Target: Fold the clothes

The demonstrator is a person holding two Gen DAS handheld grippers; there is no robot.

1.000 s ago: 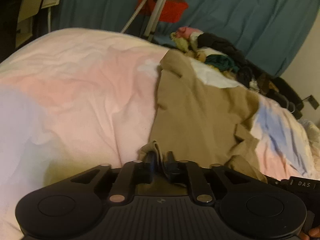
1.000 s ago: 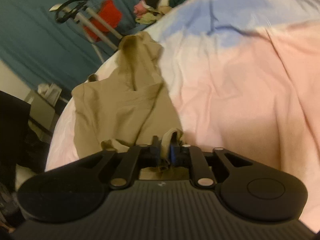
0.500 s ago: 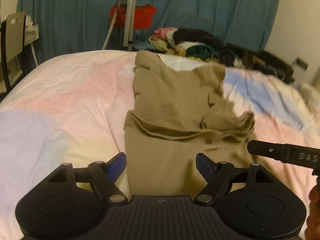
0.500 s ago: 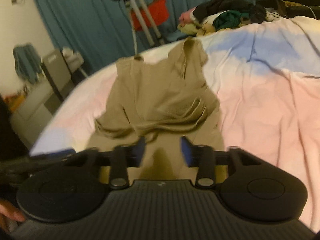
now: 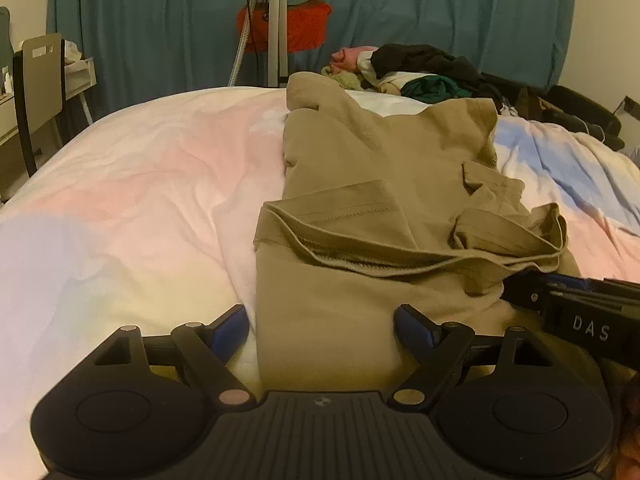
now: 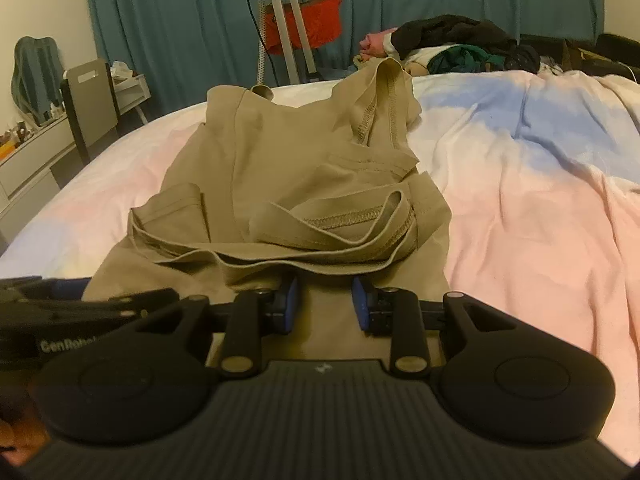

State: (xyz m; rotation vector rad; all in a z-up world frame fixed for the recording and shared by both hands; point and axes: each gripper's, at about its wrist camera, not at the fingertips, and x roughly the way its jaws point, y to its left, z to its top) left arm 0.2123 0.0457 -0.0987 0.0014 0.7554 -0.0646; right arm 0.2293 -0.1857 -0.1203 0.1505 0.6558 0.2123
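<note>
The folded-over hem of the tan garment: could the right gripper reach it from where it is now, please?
Probably yes: the right gripper is open and empty, and the hem of the tan garment lies just ahead of its fingertips with nothing between.

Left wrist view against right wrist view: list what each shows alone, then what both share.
Left wrist only: the left claw with jaws opening, nothing pressed between them, and the right claw's black body marked DAS.

Right wrist only: the right claw, a green garment hung on the wall.

Both: tan garment folded on the pastel bedspread, clothes pile, tripod, teal curtain.
</note>
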